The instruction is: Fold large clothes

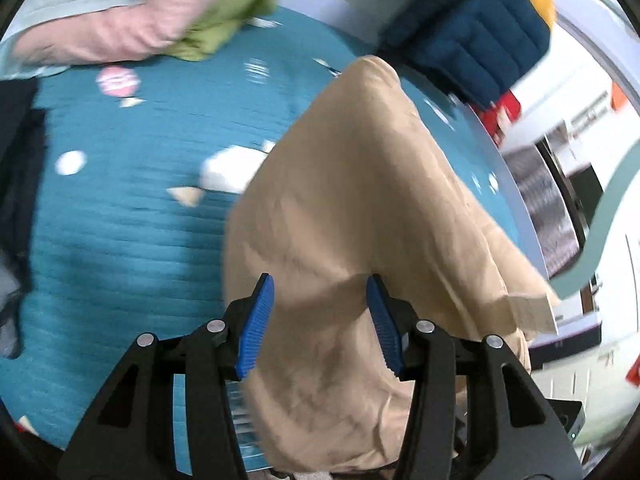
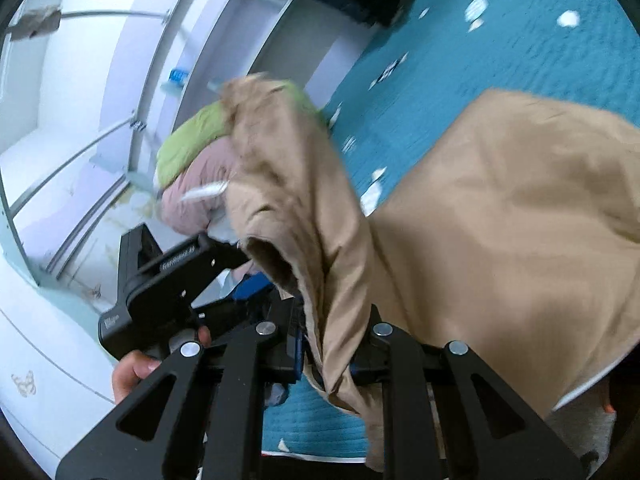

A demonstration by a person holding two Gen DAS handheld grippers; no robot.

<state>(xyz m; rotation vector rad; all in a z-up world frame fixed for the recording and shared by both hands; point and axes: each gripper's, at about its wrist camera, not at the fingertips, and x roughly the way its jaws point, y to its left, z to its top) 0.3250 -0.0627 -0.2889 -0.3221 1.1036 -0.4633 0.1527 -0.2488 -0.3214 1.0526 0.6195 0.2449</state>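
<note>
The left tongs (image 1: 320, 322) stand open over the tan garment (image 1: 360, 208), whose long axis runs from near to far across the teal bedspread (image 1: 120, 220). The right tongs (image 2: 326, 350) pinch a lifted fold of it. Printing on the other tool's body is unreadable.

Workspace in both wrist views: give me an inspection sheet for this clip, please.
Surface: teal patterned bedspread, quilted.
Job's things: tan garment, partly lifted, draped across the bedspread.
Clutter: pink garment, green garment, navy quilted item at the far edges.
Grippers: left tongs open over the tan fabric; right tongs shut on a fold of it.
Cables: nothing seen.
Surroundings: pale wardrobe with rails beside the bed.
</note>
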